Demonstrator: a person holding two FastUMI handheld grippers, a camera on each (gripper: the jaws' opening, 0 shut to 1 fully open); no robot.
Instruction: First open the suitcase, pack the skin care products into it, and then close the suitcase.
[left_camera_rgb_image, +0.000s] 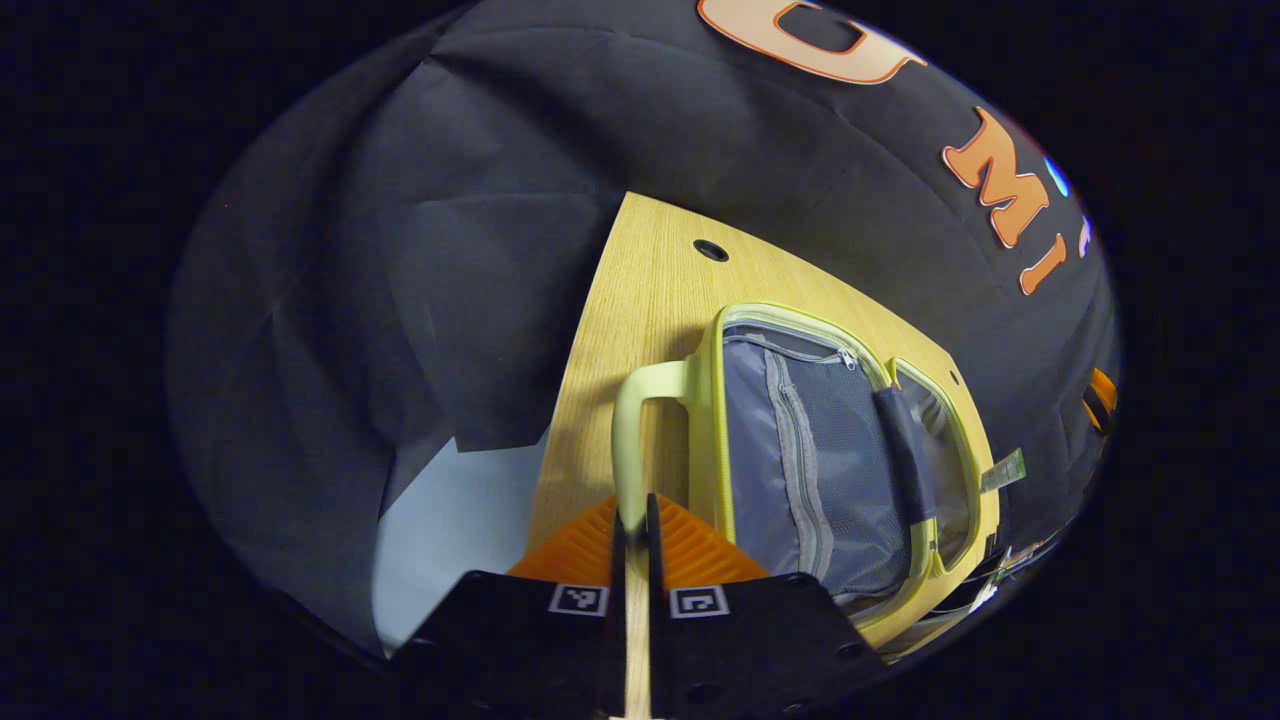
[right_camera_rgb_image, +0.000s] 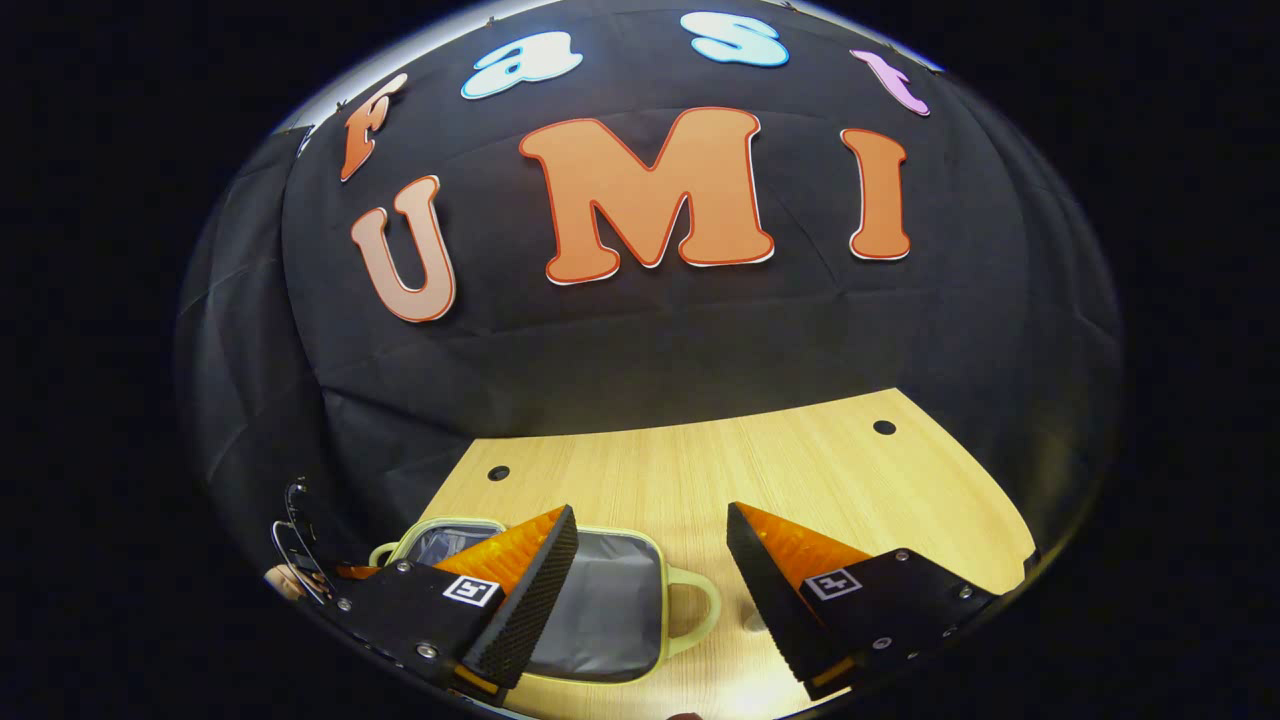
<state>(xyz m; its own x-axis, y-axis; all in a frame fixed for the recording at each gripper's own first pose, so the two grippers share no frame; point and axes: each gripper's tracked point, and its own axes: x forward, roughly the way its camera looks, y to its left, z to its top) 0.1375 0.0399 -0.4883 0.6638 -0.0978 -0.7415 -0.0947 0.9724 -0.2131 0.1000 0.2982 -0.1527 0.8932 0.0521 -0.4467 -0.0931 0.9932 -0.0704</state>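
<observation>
Pinched in the left gripper is the suitcase handle; the case is laid open on the wood counter, black cloth hung behind. Right gripper is held spread above it.

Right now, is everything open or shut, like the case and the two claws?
Pale yellow-green suitcase with grey lining: open, lying flat on the wooden table.
Its looped yellow-green handle: pinched in the left claw.
Left orange-fingered claw: shut on the handle.
Right orange-fingered claw: open, holding nothing.
</observation>
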